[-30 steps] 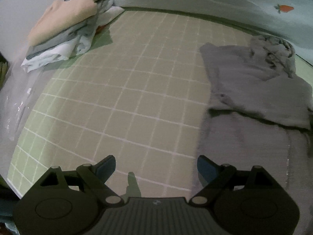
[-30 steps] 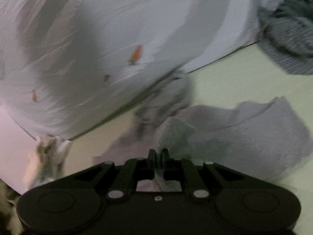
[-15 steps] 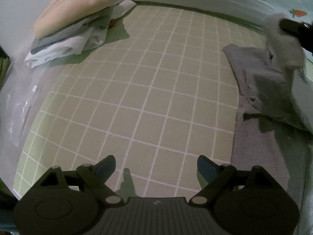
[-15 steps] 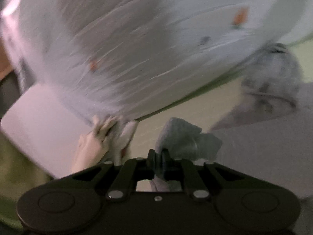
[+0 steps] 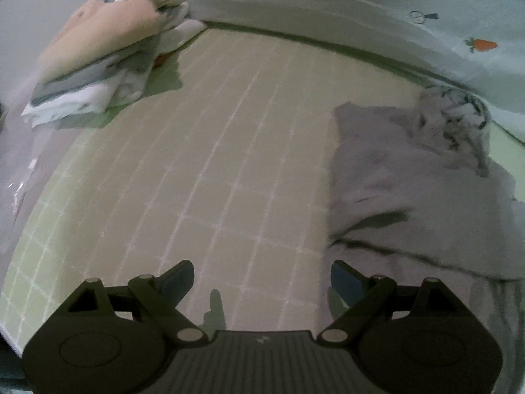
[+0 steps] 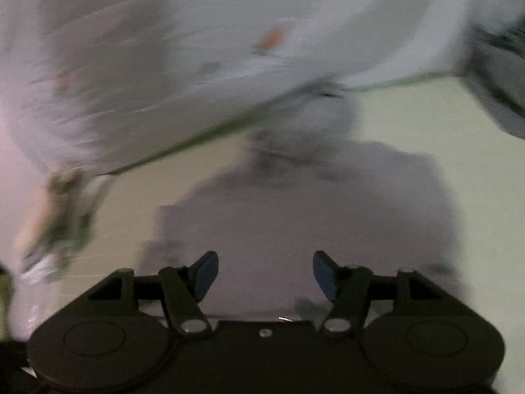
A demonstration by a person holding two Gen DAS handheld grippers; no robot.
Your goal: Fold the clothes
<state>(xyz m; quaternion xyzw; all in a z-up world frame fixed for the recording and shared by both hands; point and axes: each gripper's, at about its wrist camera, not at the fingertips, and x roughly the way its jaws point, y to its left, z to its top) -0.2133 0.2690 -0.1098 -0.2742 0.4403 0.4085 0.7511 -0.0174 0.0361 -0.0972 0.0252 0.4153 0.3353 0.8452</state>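
A grey garment [image 5: 410, 177] lies partly folded on the green checked mat [image 5: 213, 151], at the right of the left wrist view, with a bunched part at its far end. My left gripper [image 5: 262, 279] is open and empty, low over the mat just left of the garment's near edge. In the blurred right wrist view the same grey garment [image 6: 311, 216] lies flat below my right gripper [image 6: 264, 275], which is open and empty above its near part.
A pile of folded clothes [image 5: 105, 65], peach on top, sits at the mat's far left corner. A pale sheet with carrot prints [image 5: 426, 16] runs along the far edge. A dark garment [image 6: 502, 75] lies at the far right.
My right gripper, shut on a corner of the grey garment, has carried it over, let go and opened. The garment now lies flatter. My left gripper stayed open, shifting slightly.
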